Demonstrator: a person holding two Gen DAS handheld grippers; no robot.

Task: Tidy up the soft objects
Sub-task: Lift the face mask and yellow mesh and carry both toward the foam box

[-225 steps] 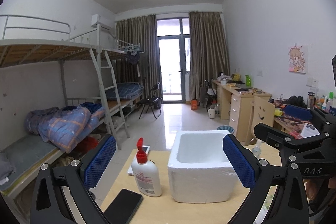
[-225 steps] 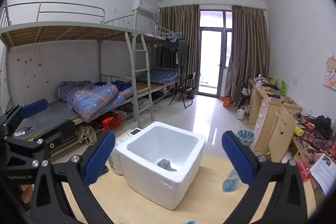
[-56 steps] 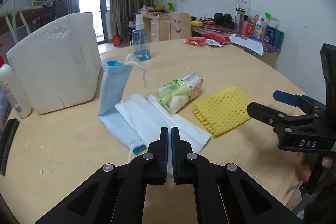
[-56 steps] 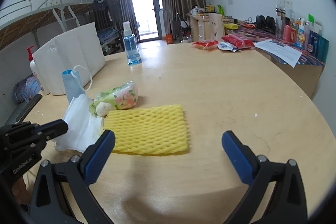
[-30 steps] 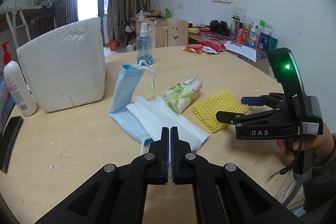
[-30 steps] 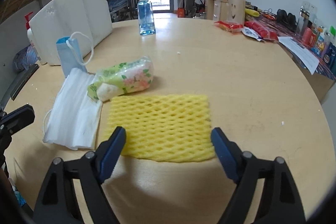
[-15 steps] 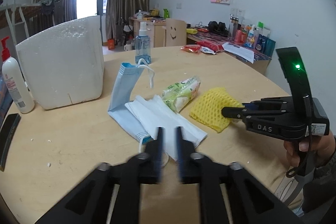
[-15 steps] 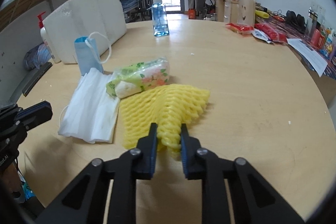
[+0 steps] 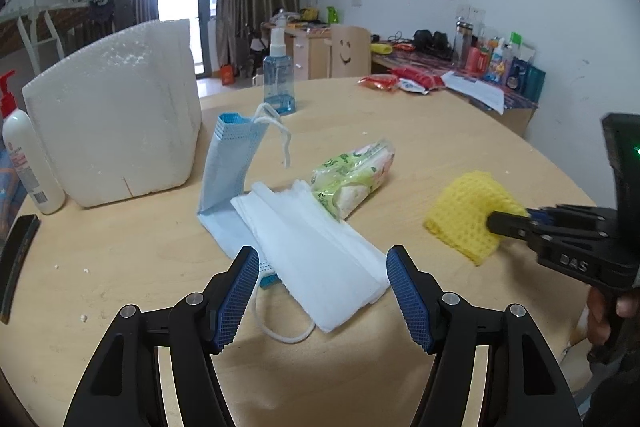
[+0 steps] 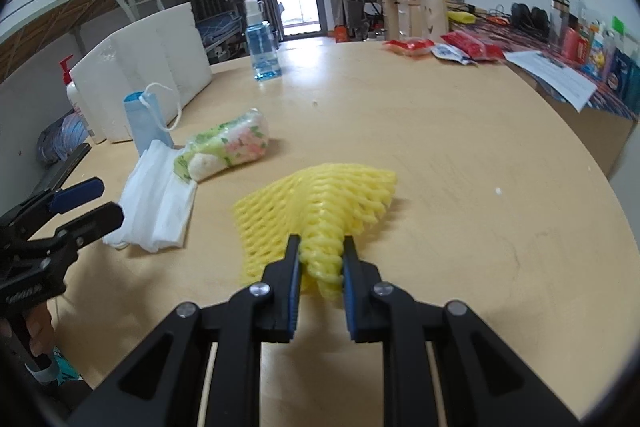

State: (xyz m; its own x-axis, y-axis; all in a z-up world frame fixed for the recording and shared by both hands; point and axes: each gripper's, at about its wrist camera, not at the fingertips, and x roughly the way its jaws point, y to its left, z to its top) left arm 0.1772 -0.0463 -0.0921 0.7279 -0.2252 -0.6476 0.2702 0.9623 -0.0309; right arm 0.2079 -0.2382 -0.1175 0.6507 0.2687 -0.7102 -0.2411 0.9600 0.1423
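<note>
So from the left wrist view, the left gripper has its jaws opening with nothing pinched yet, hovering right over the near end of the white face masks lying flat on the table, with a blue mask propped up behind and a tissue pack just beside. Those masks look light and floppy, so I'd guess grabbing the stack's near edge works best, not the ear loops. The white foam box sits further back on the left. From the right wrist view, the right gripper is clamped on the yellow foam net, bunching its near edge up. It's squishy and springy, so it should hold fine without slipping.
</note>
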